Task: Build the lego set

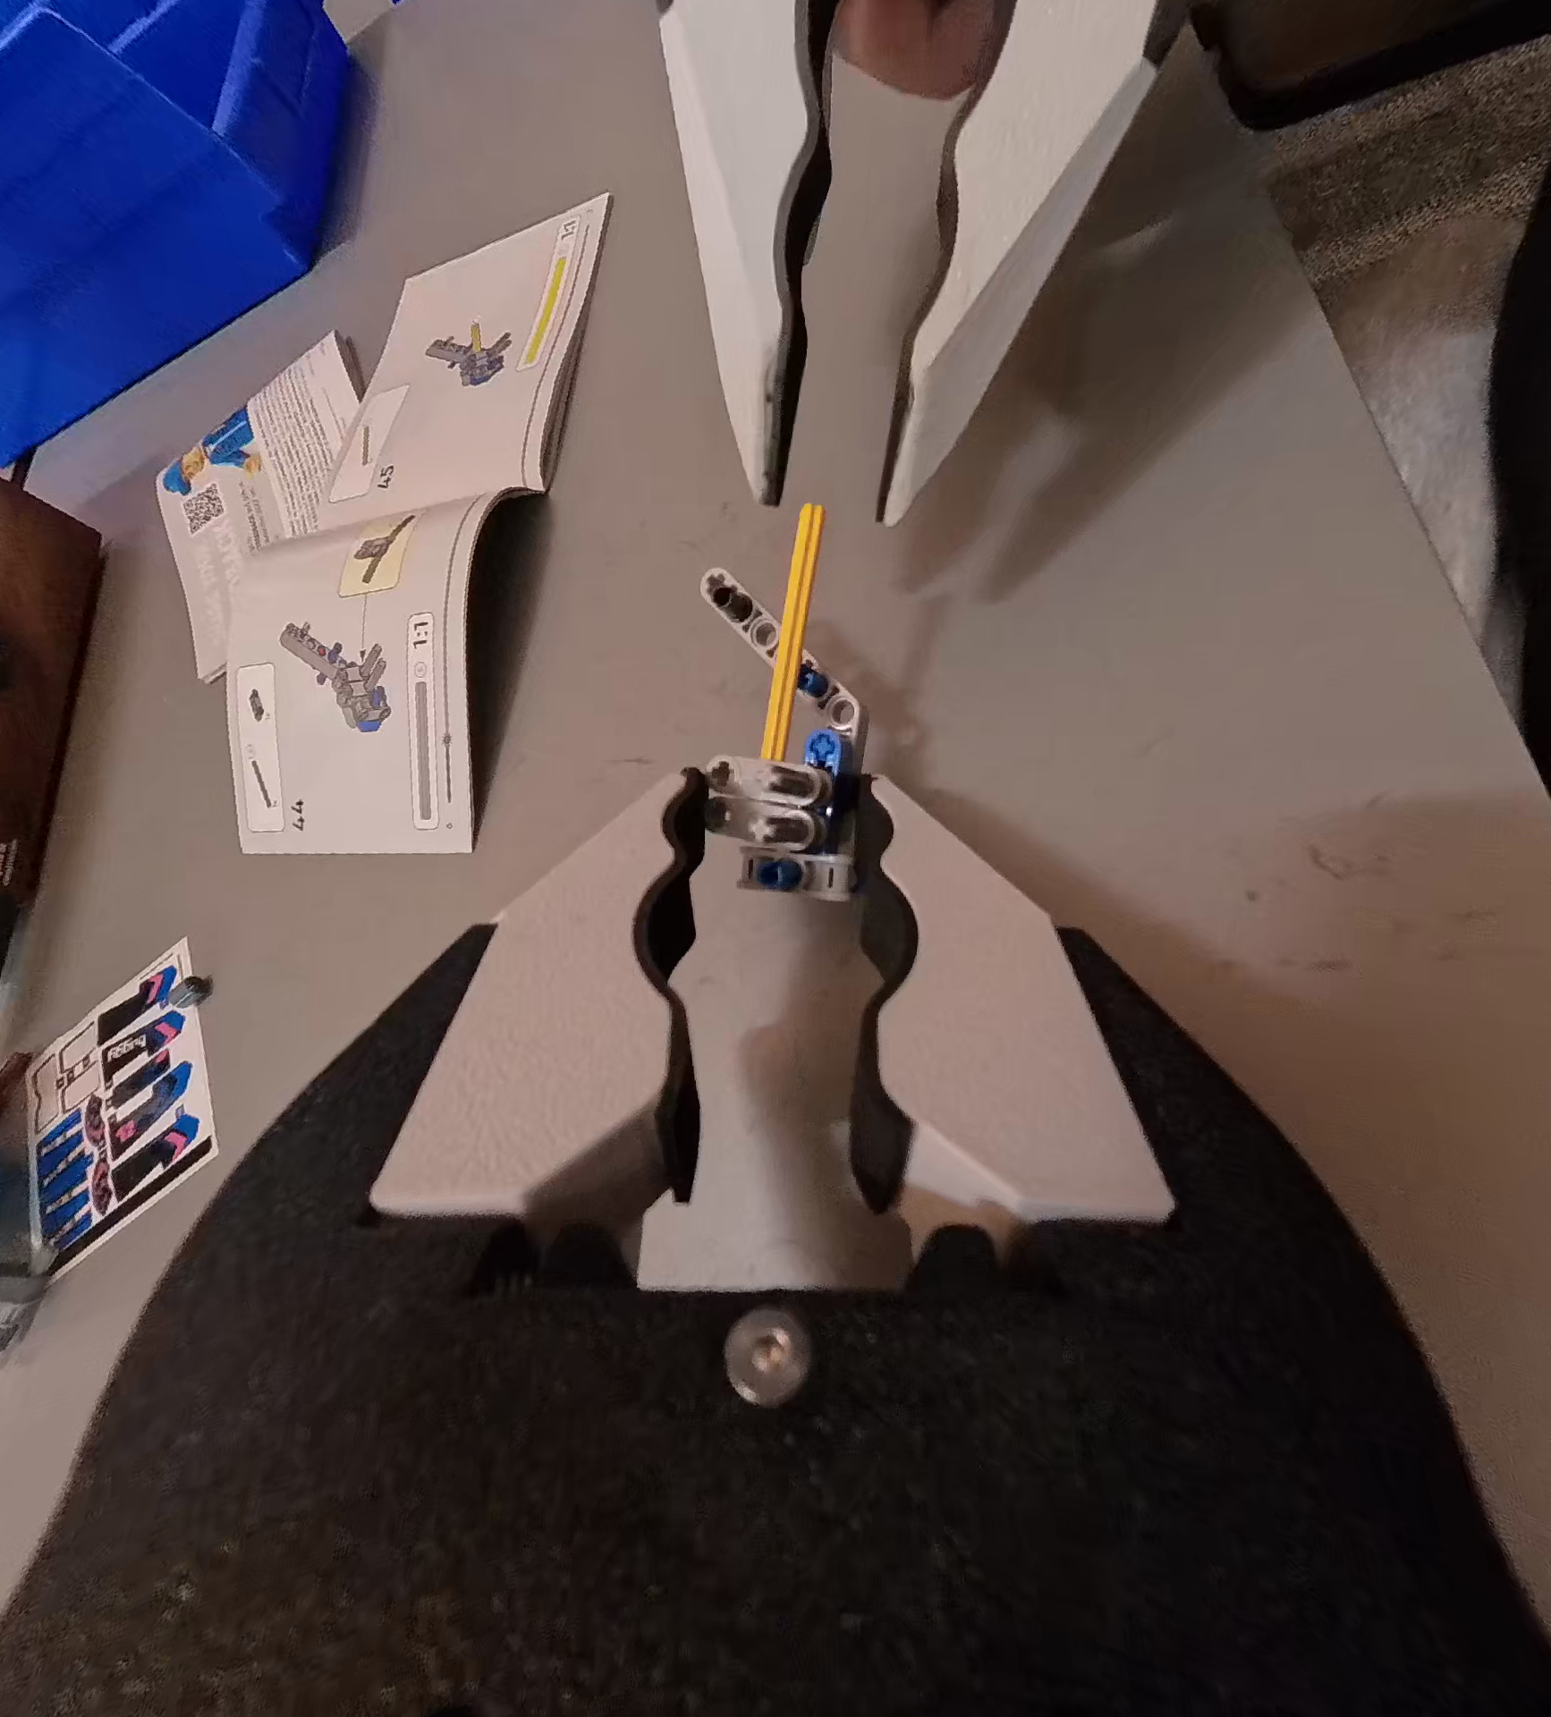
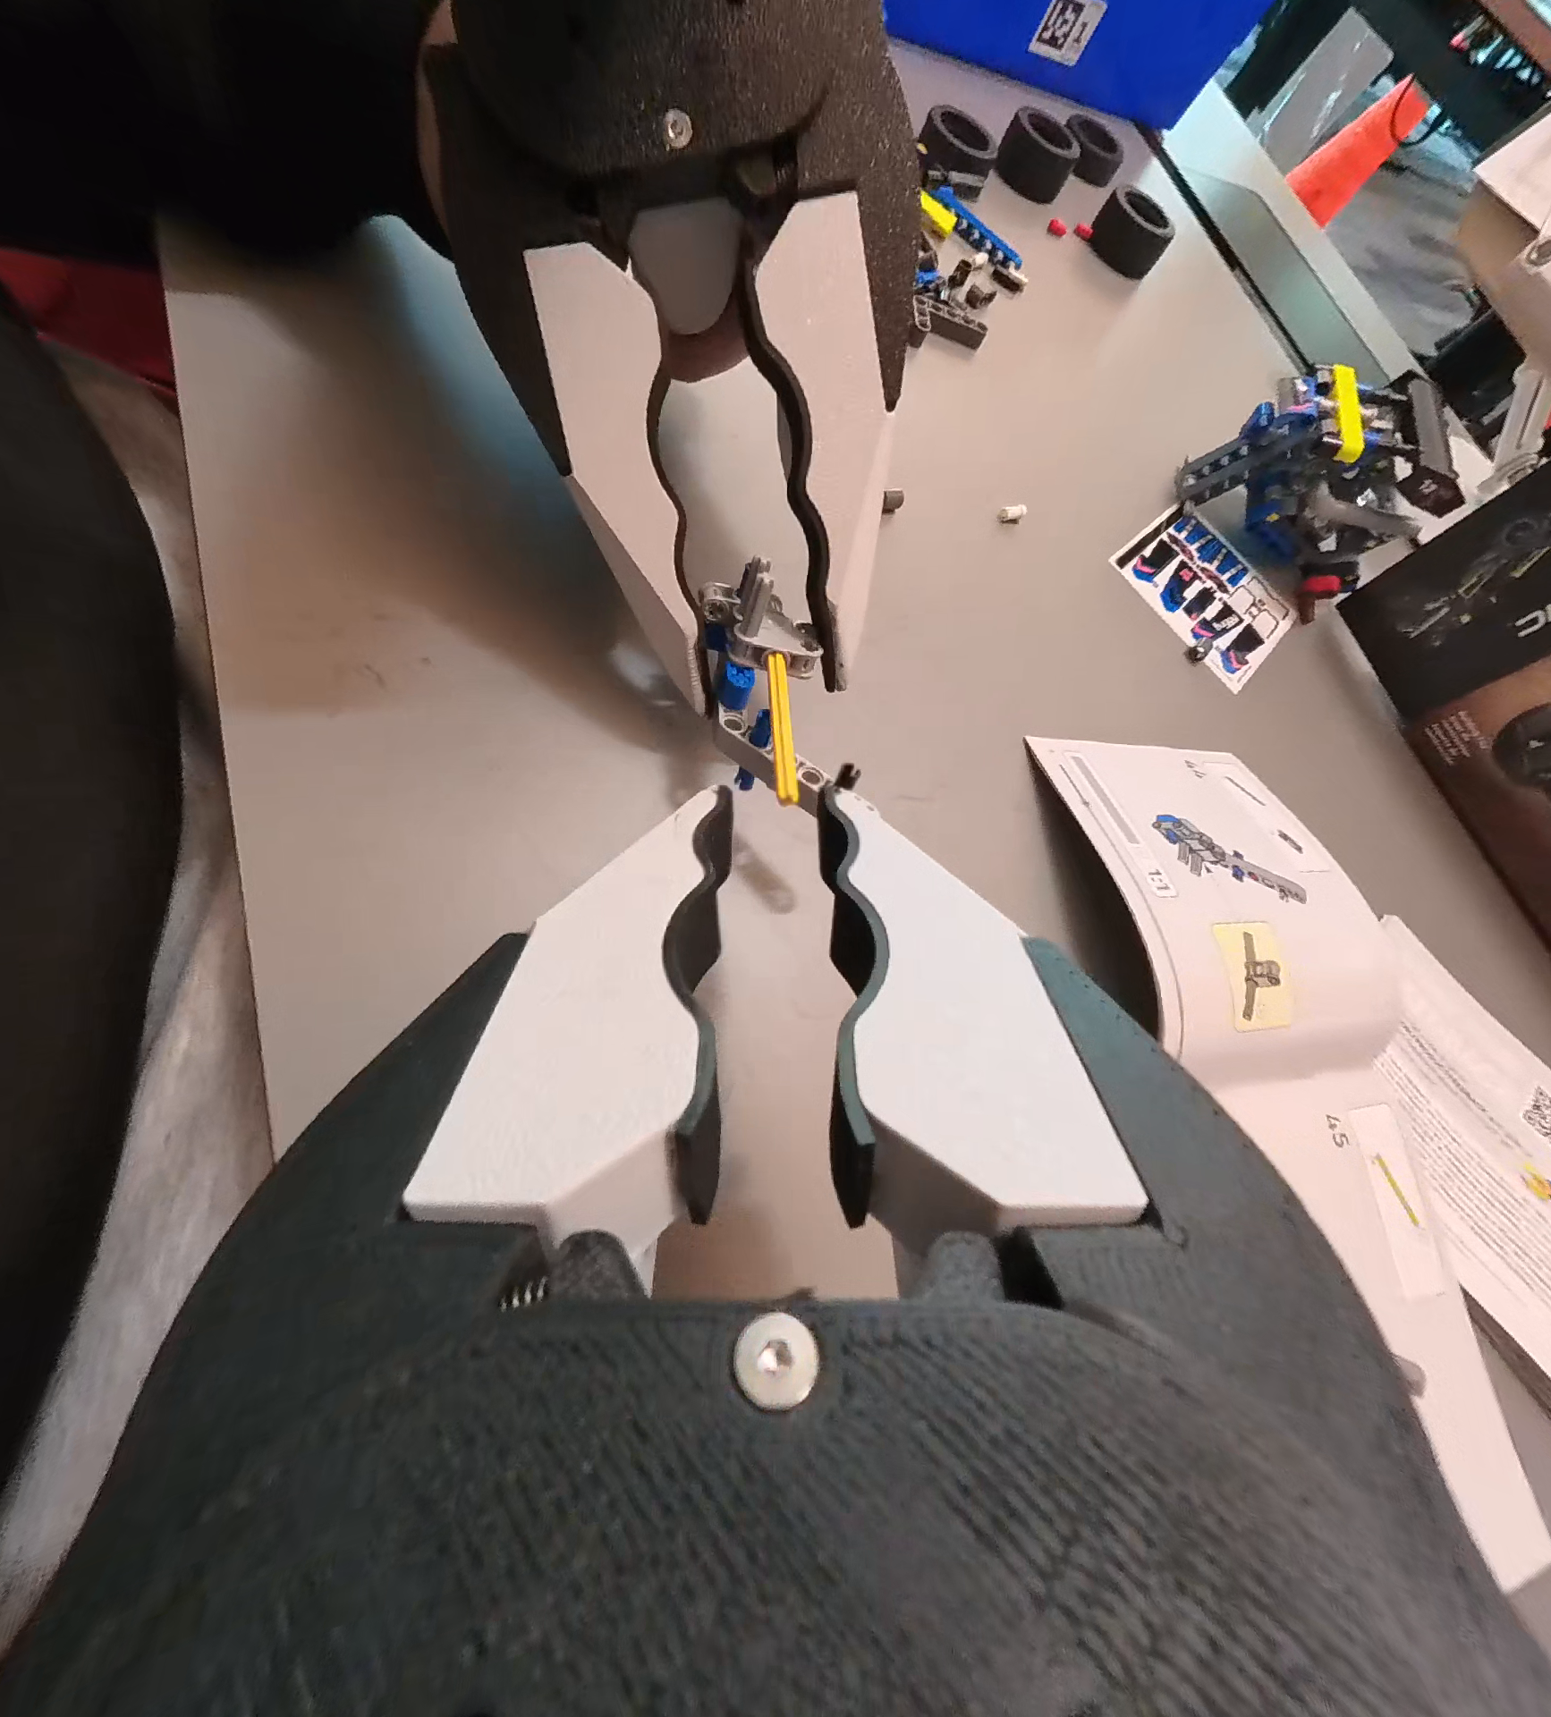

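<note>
My left gripper (image 1: pixel 776 790) is shut on a small grey and blue lego assembly (image 1: pixel 786 818) and holds it above the grey table. A thin yellow axle (image 1: pixel 795 632) sticks out of the assembly towards my right gripper (image 1: pixel 828 511), which faces it, open and empty, a short way from the axle's tip. In the right wrist view my right gripper (image 2: pixel 776 804) is open, its fingertips on either side of the yellow axle's (image 2: pixel 783 734) end without gripping it. The left gripper (image 2: pixel 767 669) shows opposite, shut on the assembly (image 2: pixel 758 641).
An open instruction booklet (image 1: pixel 400 576) and a sticker sheet (image 1: pixel 117 1096) lie to the left, with a blue bin (image 1: pixel 84 204) behind. A partly built blue model (image 2: pixel 1329 465), black tyres (image 2: pixel 1041 153), loose parts (image 2: pixel 967 269), and the set's box (image 2: pixel 1515 669) lie on the table (image 2: pixel 985 604). My right fingertips sit around 5 centimetres from my left ones.
</note>
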